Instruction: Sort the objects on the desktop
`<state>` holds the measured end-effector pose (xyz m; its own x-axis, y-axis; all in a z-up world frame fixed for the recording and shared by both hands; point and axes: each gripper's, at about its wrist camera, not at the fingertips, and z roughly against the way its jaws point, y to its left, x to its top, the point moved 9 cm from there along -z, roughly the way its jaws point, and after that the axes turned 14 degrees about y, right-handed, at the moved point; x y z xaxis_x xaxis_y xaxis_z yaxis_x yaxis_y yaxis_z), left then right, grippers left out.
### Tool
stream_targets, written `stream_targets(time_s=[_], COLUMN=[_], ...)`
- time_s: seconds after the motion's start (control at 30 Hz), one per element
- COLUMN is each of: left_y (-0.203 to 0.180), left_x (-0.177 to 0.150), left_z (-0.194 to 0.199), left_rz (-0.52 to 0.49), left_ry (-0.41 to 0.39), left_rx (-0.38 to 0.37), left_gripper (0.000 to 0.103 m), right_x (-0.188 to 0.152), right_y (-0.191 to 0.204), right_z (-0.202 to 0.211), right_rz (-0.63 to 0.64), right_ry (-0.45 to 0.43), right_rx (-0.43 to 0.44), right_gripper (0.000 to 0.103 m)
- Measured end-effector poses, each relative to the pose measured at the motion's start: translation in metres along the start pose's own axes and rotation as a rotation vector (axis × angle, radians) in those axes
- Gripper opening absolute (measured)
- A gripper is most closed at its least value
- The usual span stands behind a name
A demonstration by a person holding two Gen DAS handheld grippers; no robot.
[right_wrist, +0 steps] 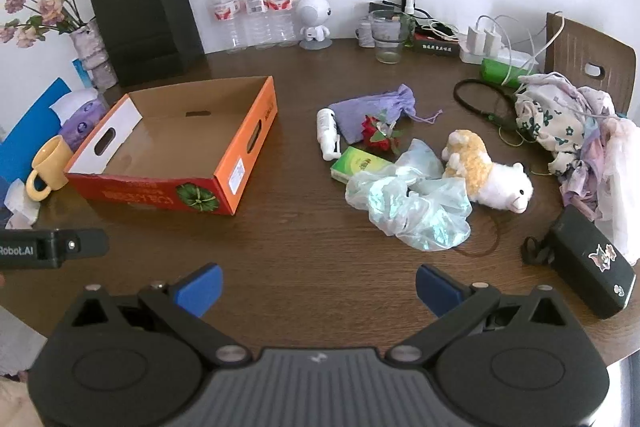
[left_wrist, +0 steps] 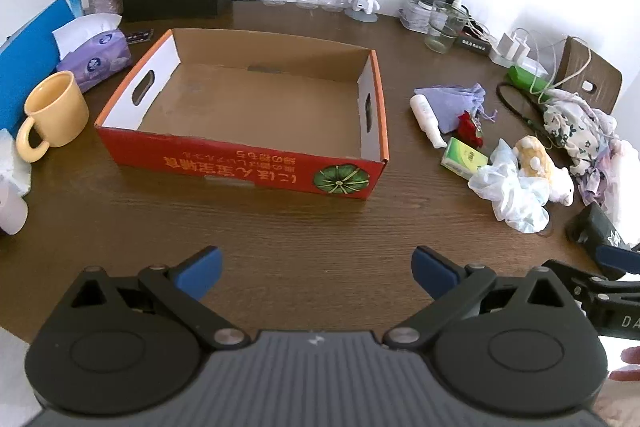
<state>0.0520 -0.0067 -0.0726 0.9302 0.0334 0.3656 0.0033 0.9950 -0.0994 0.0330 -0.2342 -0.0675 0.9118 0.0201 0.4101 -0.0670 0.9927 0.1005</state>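
An empty orange cardboard box [left_wrist: 372, 99] [right_wrist: 240, 155] stands on the dark wooden table. To its right lies a loose pile: a white spray bottle [right_wrist: 326, 135], a purple drawstring pouch [right_wrist: 372, 109], a red artificial flower [right_wrist: 376, 137], a green packet [right_wrist: 358, 163], a crumpled plastic bag [right_wrist: 416, 211] and a plush alpaca [right_wrist: 492, 175]. My left gripper [left_wrist: 318, 273] hovers open over bare table in front of the box. Nothing sits between the spread blue pads of my right gripper [right_wrist: 318, 291], which is open near the table's front edge, short of the pile.
A yellow mug [left_wrist: 56, 115], tissue pack [left_wrist: 96, 55], flower vase [right_wrist: 90, 47] and black paper bag [right_wrist: 148, 19] stand left and behind the box. Water bottles [right_wrist: 252, 9], a glass [right_wrist: 387, 37], chargers and cables line the back. Crumpled clothes [right_wrist: 568, 131] and a black case [right_wrist: 588, 267] lie right.
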Motion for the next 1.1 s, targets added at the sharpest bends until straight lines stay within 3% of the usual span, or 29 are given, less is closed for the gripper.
stream_targets(time_s=[0.17, 0.4, 1.1], left_y=[-0.001, -0.006, -0.011], left_x=[-0.001, 0.0, 0.002], left_z=[0.001, 0.002, -0.002], left_rz=[0.017, 0.012, 0.013], left_ry=[0.012, 0.014, 0.022], left_rx=[-0.049, -0.004, -0.003], left_gripper=[0.103, 0.103, 0.103], right_x=[0.003, 0.005, 0.007], right_y=[-0.001, -0.005, -0.011], right_z=[0.002, 0.002, -0.001], right_rz=[-0.004, 0.003, -0.007], right_ry=[0.006, -0.004, 0.003], right_rx=[0.004, 0.016, 0.021], right_gripper=[0.103, 0.103, 0.103])
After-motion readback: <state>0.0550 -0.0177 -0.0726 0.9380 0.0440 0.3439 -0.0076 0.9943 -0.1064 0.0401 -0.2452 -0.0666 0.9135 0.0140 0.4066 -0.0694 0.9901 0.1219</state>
